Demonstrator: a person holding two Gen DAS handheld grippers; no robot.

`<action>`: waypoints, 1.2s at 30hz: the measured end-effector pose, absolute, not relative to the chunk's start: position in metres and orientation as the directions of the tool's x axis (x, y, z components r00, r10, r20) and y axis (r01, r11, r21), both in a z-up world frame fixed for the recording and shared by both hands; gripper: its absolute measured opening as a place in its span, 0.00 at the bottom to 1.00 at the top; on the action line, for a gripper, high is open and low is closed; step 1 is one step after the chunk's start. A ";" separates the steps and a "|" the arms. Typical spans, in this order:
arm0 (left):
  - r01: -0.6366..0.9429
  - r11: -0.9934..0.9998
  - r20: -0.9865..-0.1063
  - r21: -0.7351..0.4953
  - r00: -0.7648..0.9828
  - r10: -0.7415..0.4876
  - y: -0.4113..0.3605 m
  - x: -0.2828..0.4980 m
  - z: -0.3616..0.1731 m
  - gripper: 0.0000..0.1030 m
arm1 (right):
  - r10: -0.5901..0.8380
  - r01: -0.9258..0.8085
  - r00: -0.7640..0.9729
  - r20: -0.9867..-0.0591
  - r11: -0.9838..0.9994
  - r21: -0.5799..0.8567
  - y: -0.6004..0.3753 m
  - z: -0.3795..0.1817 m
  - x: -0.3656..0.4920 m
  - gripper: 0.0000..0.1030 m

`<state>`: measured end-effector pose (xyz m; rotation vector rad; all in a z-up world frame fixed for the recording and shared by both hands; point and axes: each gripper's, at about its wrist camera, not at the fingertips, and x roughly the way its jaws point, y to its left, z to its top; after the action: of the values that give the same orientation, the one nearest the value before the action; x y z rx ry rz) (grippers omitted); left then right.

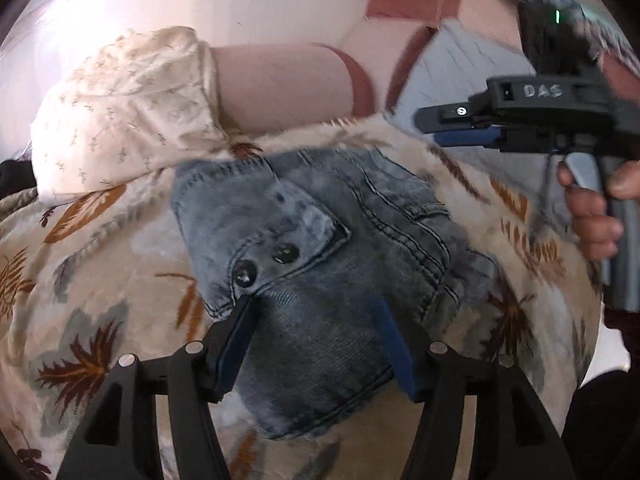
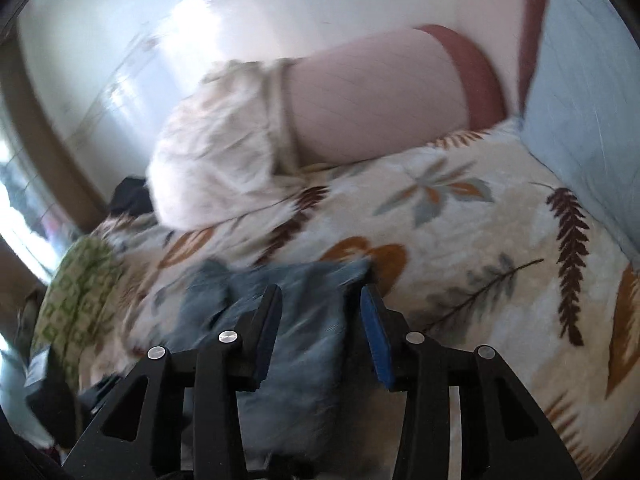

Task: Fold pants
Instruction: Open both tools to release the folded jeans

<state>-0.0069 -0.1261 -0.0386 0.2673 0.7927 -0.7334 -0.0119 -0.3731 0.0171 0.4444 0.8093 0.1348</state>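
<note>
Since the jeans already lie in a compact, several-layer bundle on the leaf-print bedspread, they will likely handle as a thick, fairly heavy pad: denim is limp enough to drape, yet stiff along its stitched seams and the buttoned pocket flap. A hold on a doubled edge or a seam should be surer than one on the flat face, where only the top layer would lift. The left tool sits over the near edge of the bundle, its blue pads apart with denim between them, not pinching. The right tool, also spread, hovers above the blurred denim; from the left wrist it shows well above the bed. A cream quilted pillow and a pink bolster lie beyond.
</note>
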 end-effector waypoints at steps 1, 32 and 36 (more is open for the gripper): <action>0.692 0.721 -0.733 -0.032 0.475 -0.488 -0.128 -0.010 -0.041 0.63 | 0.289 0.038 0.663 -0.691 0.908 0.416 -0.357 0.015 -0.016 0.40; 0.509 0.839 -0.794 -0.194 0.420 -0.439 -0.093 0.032 -0.048 0.90 | 0.300 0.105 0.525 -0.796 0.906 0.410 -0.320 -0.059 -0.046 0.44; 0.528 0.827 -0.703 -0.193 0.514 -0.492 -0.081 0.025 -0.012 0.89 | 0.296 0.118 0.570 -0.767 0.894 0.433 -0.326 -0.038 -0.050 0.49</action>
<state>0.0251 -0.0806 -0.0124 0.0473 0.8287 -0.6127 -0.0499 -0.3259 -0.0377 0.4720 0.9686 0.1089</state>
